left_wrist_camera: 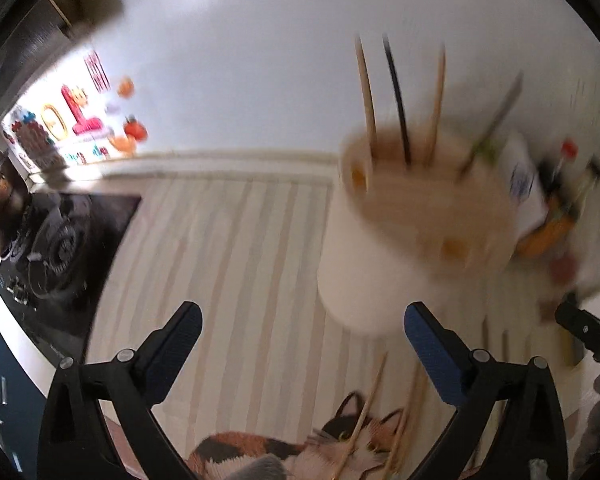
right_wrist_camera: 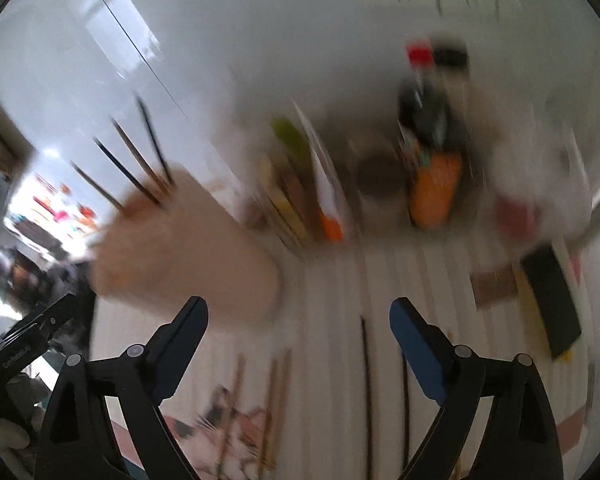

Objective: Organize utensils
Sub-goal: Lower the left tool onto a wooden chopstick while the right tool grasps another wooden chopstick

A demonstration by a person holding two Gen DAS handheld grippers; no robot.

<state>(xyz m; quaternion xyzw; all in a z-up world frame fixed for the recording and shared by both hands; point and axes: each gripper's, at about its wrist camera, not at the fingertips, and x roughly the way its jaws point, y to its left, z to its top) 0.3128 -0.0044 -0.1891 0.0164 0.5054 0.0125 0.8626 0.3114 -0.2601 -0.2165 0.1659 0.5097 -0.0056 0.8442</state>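
Note:
A white cylindrical utensil holder (left_wrist_camera: 376,264) with a wooden lid stands on the striped mat, just ahead and right of my open, empty left gripper (left_wrist_camera: 302,314). Several chopsticks (left_wrist_camera: 398,108) stand in it. Loose wooden chopsticks (left_wrist_camera: 366,408) lie on the cat picture near the left gripper. In the blurred right wrist view the holder (right_wrist_camera: 188,252) is ahead and left of my open, empty right gripper (right_wrist_camera: 300,312). Dark chopsticks (right_wrist_camera: 366,380) and wooden ones (right_wrist_camera: 276,400) lie on the mat below the right gripper.
A gas stove (left_wrist_camera: 72,248) with a pot sits at the left. Bottles and jars (right_wrist_camera: 432,140) crowd the back by the white wall. A dark flat box (right_wrist_camera: 552,296) lies at the right. The other gripper (left_wrist_camera: 592,332) shows at the right edge.

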